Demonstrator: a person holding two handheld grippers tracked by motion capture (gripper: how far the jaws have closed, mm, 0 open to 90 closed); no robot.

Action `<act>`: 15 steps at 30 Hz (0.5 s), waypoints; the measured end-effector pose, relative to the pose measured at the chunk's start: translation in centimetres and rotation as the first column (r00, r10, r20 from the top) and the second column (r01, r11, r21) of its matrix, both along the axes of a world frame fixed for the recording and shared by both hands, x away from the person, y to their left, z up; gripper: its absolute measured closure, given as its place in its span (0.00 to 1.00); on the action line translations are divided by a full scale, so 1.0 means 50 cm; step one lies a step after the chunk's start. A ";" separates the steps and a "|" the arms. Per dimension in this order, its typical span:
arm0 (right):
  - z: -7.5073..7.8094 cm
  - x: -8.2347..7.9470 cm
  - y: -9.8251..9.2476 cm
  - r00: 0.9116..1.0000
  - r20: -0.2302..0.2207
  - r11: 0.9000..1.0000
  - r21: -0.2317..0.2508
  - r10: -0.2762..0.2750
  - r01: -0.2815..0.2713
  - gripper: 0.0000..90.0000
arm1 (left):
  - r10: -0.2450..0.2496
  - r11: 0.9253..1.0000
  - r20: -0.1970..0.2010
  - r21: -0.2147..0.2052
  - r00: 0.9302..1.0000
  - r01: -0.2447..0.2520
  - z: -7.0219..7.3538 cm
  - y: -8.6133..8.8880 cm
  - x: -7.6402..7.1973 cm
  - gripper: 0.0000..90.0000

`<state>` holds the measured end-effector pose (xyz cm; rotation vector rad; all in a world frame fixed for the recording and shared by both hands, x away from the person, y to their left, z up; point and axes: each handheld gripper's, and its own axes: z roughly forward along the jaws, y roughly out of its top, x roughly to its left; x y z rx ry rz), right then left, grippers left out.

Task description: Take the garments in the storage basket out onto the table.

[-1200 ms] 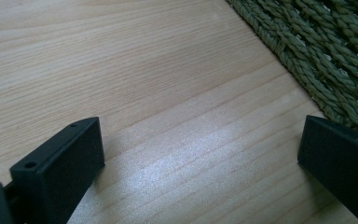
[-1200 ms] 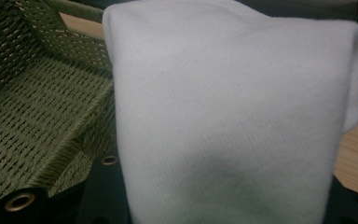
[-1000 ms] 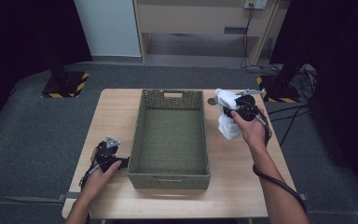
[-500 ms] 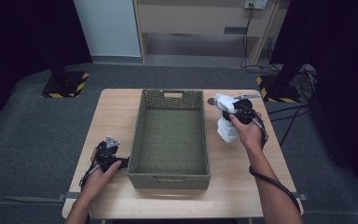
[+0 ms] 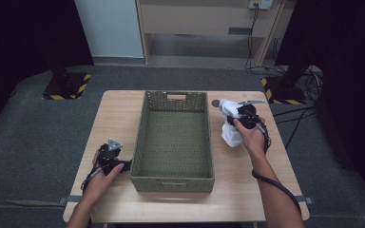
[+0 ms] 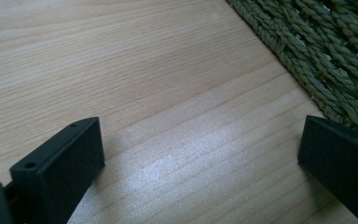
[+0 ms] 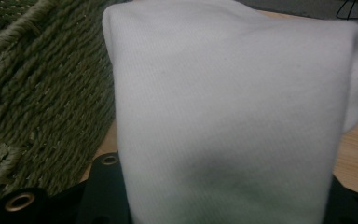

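My right gripper holds a white cloth, folded thick, just beside the right wall of the green woven basket. The jaws are closed on the cloth as far as the bundle allows. In the right gripper view the cloth stands directly before the camera, between my two black jaws, and the woven wall of the basket is close at its left. The lower end of the cloth hangs down to the wooden table; I cannot tell if it touches the wood. My left gripper rests on the table near the front left corner of the basket. Its jaws stand wide apart, with bare wood between them, and the basket's braided side is near my far jaw.
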<state>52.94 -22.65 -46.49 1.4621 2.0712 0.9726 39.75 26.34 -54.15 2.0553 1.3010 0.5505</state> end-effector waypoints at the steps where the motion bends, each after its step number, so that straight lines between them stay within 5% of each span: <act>1: -0.003 0.001 0.000 1.000 -0.003 1.000 0.001 -0.001 0.001 0.58 | 0.000 1.000 0.000 0.000 1.000 0.000 0.000 0.000 0.000 0.00; 15: -0.052 0.011 -0.005 0.999 -0.038 1.000 -0.020 -0.005 0.004 0.58 | 0.000 1.000 0.000 0.000 1.000 0.000 0.000 0.000 0.000 0.00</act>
